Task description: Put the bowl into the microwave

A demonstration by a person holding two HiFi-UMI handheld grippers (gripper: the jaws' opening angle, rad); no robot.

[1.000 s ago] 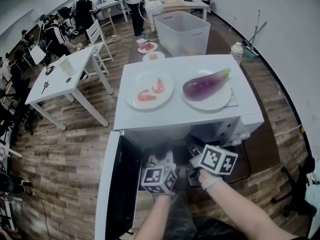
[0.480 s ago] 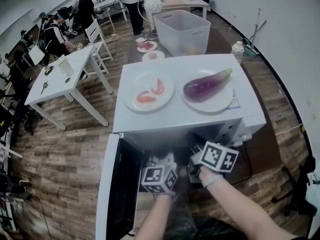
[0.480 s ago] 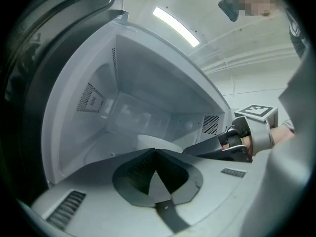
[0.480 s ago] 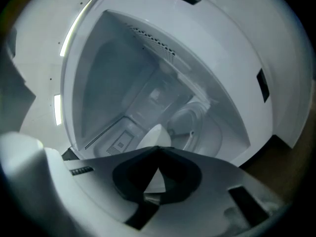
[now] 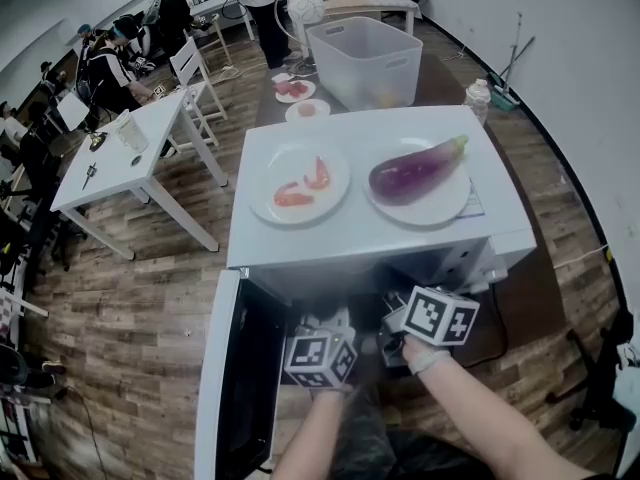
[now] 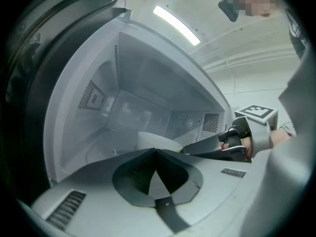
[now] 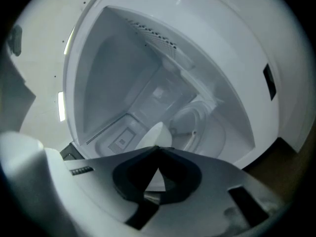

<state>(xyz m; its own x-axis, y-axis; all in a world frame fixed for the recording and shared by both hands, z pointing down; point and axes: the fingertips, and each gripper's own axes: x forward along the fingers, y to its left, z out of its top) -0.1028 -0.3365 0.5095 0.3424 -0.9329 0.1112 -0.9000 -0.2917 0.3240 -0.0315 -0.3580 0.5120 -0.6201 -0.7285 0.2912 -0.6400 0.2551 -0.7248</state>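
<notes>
**almost nothing moves: bowl held at the microwave's mouth**

the microwave (image 5: 360,233) fills the middle of the head view. its door (image 5: 240,378) is swung open at lower left, and two loaded plates on its top are untouched. compared with a second ago the scene is nearly the same. my two marker cubes sit in the same spot at lower centre, right at the opening. only the right one has crept a touch up and to the right.

the cavity (image 6: 138,102) is open in front of both gripper views, with the turntable (image 7: 197,117) bare at centre right of the right gripper view.

the bowl (image 6: 157,141) is the white shape at the centre of the left gripper view, just inside the mouth. i cannot tell whether it rests on the floor.

my left gripper (image 6: 155,150) has its jaws closed with their tips on the bowl's near rim. my right gripper (image 7: 158,148) is also closed, pinching the rim where it rises just above the tips.

i judge that i am holding or easing in very slowly. the bowl is in the opening but not yet set on the turntable, and neither grip is let go.
</notes>
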